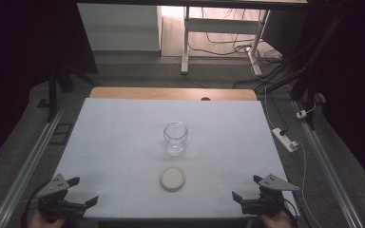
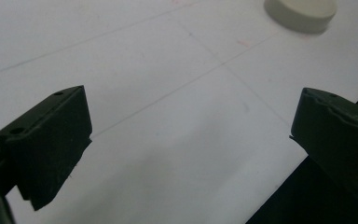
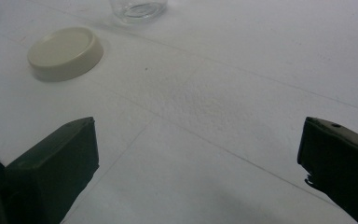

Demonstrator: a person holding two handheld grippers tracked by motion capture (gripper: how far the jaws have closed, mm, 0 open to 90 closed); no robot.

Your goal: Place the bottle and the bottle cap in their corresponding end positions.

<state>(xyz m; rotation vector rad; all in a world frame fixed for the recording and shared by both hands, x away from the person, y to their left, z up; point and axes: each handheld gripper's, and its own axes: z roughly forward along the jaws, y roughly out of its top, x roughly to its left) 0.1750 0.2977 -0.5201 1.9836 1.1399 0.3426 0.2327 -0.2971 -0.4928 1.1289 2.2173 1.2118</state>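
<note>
Two grippers, both yours, parked at the near edge of the table [image 1: 123, 123]: left gripper [image 1: 84, 191] at the near left corner, right gripper [image 1: 247, 187] at the near right. Both have their jaws spread wide with nothing between them, you can see plain white tabletop through the gap in each gripper view. The glass [image 1: 175, 137] stands upright around the middle of the table, well apart from both grippers. The lid [image 1: 172, 178] lies flat just on the near side of the glass, not touching it, roughly midway between your two hands. From the left gripper view the lid [image 2: 300, 14] sits far off to the right; from the right gripper view the lid [image 3: 65, 52] is far left with the glass [image 3: 139, 9] base just beyond it
</note>
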